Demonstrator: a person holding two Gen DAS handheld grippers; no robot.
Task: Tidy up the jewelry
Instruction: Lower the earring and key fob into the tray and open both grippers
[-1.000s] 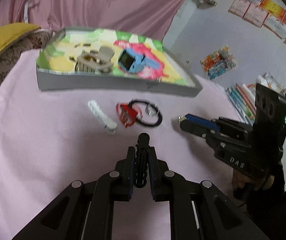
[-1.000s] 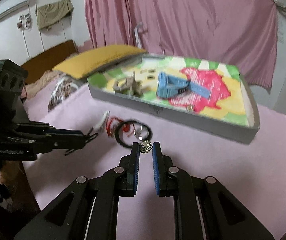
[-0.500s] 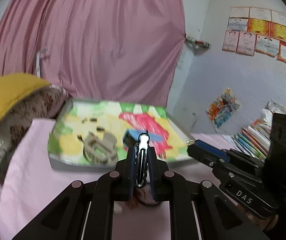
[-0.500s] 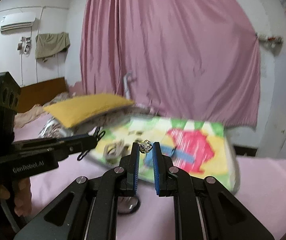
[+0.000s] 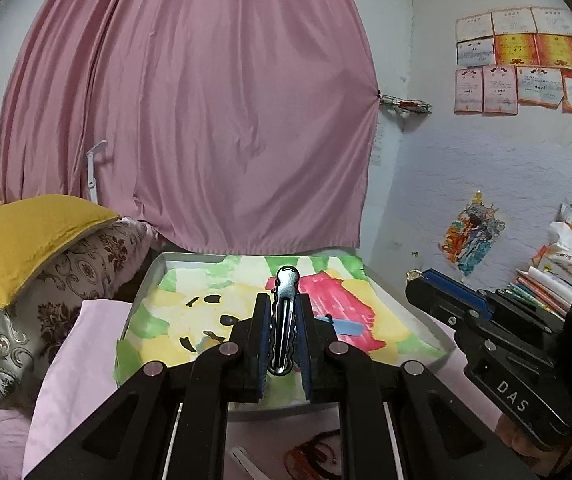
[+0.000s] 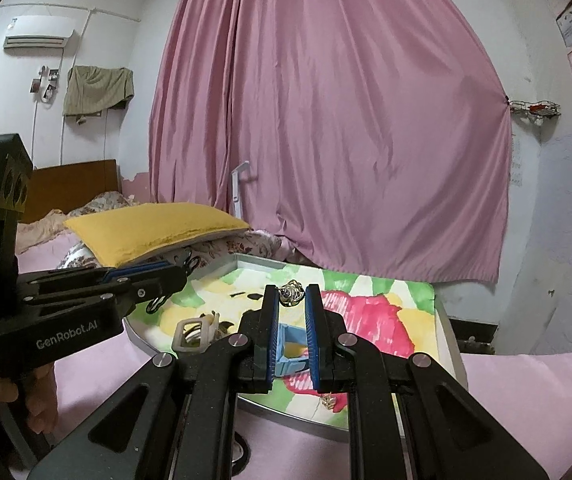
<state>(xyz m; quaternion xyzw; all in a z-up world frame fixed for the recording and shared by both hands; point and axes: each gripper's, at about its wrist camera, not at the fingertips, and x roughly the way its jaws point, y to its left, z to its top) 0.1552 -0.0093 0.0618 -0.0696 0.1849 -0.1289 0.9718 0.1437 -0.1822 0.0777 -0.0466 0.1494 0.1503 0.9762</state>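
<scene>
Raised over the colourful tray (image 5: 142, 292), left hand-held gripper (image 5: 282, 312) pinches a wavy metal clip (image 5: 284, 308), right hand-held gripper (image 6: 292, 304) a filigree ring (image 6: 291, 293).

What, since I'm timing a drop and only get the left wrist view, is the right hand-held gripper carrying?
Observer: A small metallic trinket, pinched at the tips of the right hand-held gripper.
Operator: Is the tray under it free?
Observer: No, a blue watch lies in the tray just below its fingers.
Operator: Anything else inside?
Observer: A beige claw clip left of the watch, and a small gold piece near the front rim.
</scene>
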